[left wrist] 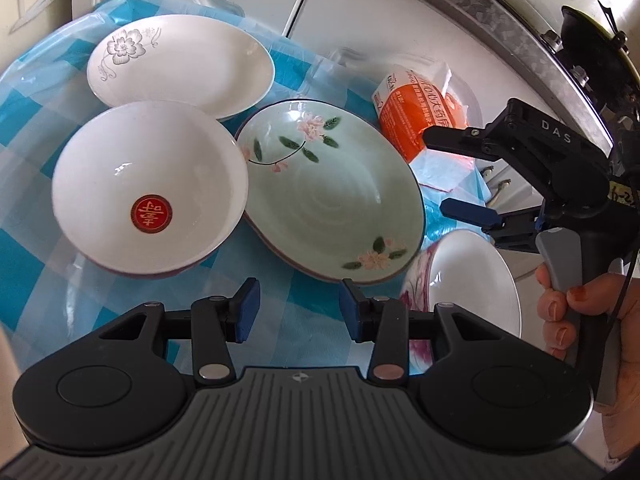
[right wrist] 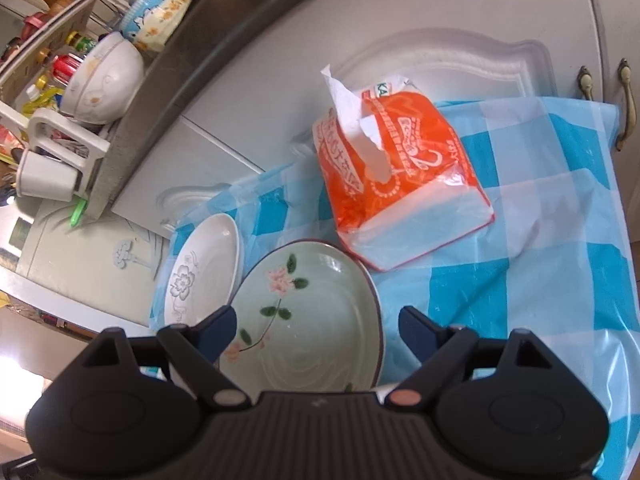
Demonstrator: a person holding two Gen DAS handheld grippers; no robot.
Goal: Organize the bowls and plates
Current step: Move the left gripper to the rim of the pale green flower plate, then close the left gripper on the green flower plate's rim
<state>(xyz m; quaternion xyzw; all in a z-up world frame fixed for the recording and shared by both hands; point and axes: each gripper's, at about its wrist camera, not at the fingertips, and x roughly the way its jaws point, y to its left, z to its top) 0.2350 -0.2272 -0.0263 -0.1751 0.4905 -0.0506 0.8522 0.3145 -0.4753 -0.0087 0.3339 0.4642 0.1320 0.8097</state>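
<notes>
Pale-green flowered ceramic plate (right wrist: 308,332) lies ahead between my right gripper (right wrist: 316,332)'s wide, empty jaws, so I judge gripping its rim comes next, while my left gripper (left wrist: 298,310) hovers half-open, holding nothing.

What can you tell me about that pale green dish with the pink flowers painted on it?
The pale green round ceramic plate with pink blossoms is shallow and glossy, with faint concentric rings in its well, dark green leaves on a thin brown stem, and a dark rim line. It lies upright and empty on the blue-and-white checked plastic tablecloth. The white bowl with a red round seal overlaps its left edge; whether they touch is unclear. From the right wrist view, the open right gripper hovers over it without holding it.
</notes>
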